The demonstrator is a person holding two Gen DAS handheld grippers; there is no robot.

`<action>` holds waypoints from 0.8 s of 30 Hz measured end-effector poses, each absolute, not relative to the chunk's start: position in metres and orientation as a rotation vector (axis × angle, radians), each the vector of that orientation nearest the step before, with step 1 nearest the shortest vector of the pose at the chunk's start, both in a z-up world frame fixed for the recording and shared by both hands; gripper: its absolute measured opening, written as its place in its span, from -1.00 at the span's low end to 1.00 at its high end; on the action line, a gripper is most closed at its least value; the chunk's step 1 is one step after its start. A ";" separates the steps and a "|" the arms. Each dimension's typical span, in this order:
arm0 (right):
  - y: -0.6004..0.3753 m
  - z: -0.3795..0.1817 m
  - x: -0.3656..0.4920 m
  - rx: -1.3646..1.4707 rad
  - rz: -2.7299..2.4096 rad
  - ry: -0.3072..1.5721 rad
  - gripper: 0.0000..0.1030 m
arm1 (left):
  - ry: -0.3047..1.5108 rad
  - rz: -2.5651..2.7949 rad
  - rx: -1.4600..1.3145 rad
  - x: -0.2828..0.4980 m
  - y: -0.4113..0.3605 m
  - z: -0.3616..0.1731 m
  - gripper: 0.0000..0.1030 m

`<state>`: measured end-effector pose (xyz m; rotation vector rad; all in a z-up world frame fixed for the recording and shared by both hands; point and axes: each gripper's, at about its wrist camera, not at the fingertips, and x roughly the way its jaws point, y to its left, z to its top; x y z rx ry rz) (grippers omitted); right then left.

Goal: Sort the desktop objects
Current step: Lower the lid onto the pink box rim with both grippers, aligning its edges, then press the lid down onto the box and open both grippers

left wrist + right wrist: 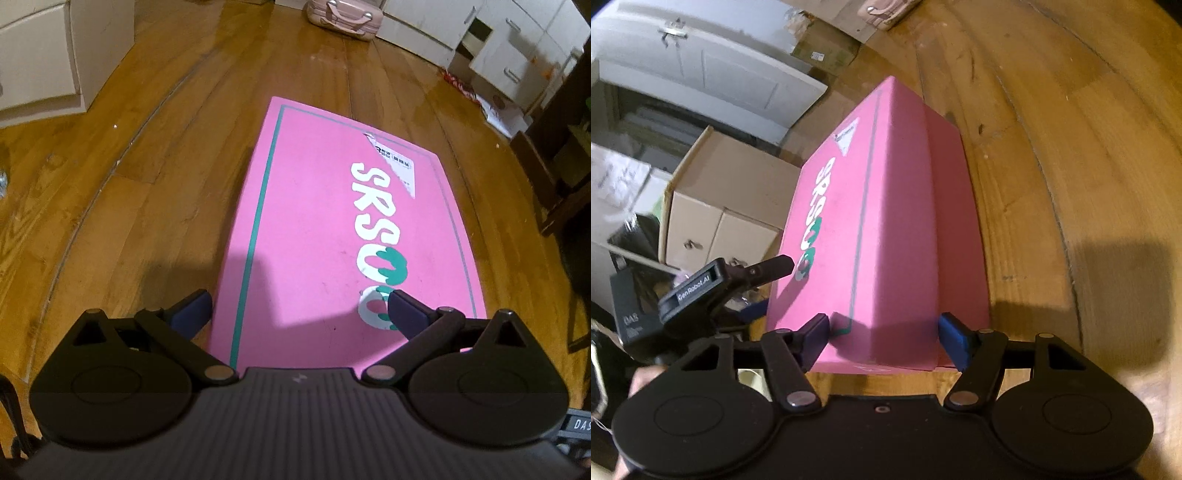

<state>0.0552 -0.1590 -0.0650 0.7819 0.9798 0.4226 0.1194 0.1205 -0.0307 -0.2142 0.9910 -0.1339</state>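
A pink box with white and green lettering and a torn white label lies on the wooden floor. My left gripper stands open over its near end, one finger off the box's left edge and the other above the lid. In the right wrist view the same pink box runs away from me. My right gripper has the box's near end between its blue pads, which press on both sides. The left gripper shows there too, at the box's left edge with its jaws apart.
Cardboard boxes and a white cabinet door crowd the box's left side. A pink suitcase and white drawer units stand at the far end. Dark furniture is on the right. A hand holds the left gripper.
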 end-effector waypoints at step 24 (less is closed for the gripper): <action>-0.114 -0.030 0.095 0.325 0.320 0.887 0.19 | 1.066 -0.163 0.097 0.131 0.066 -0.027 1.00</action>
